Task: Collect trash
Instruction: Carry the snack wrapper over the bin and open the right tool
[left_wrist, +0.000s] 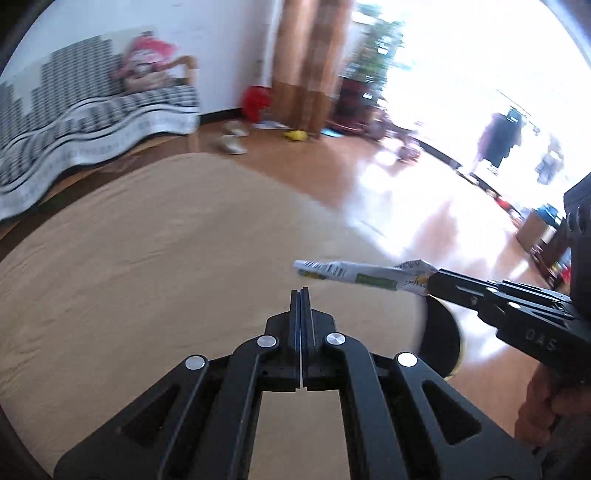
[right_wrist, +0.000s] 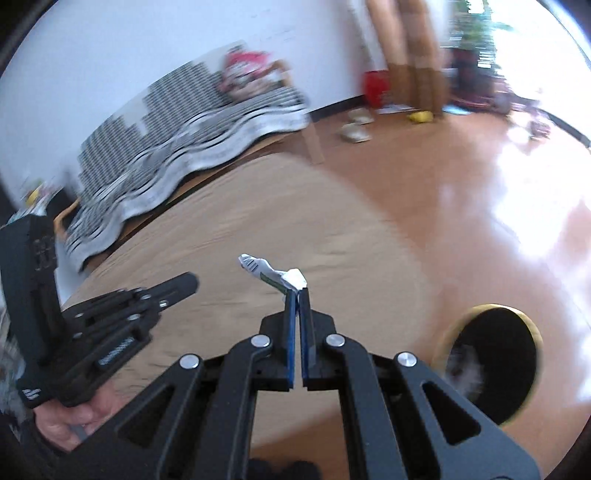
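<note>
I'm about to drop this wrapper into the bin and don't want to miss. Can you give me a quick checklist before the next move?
1. Right gripper shut on the wrapper: ok.
2. Wrapper lifted off the table: ok.
3. Bin mouth open and in view: ok.
4. Wrapper over the bin mouth: not ok; the bin sits off to the right of it.
5. Left gripper shut, holding nothing, away from the bin: ok.
6. Room left inside the bin: cannot tell.

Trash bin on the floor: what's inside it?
The trash bin shows a dark interior with something pale and blurred at its near wall; what it is cannot be told. In the left wrist view, the table hides most of it.
</note>
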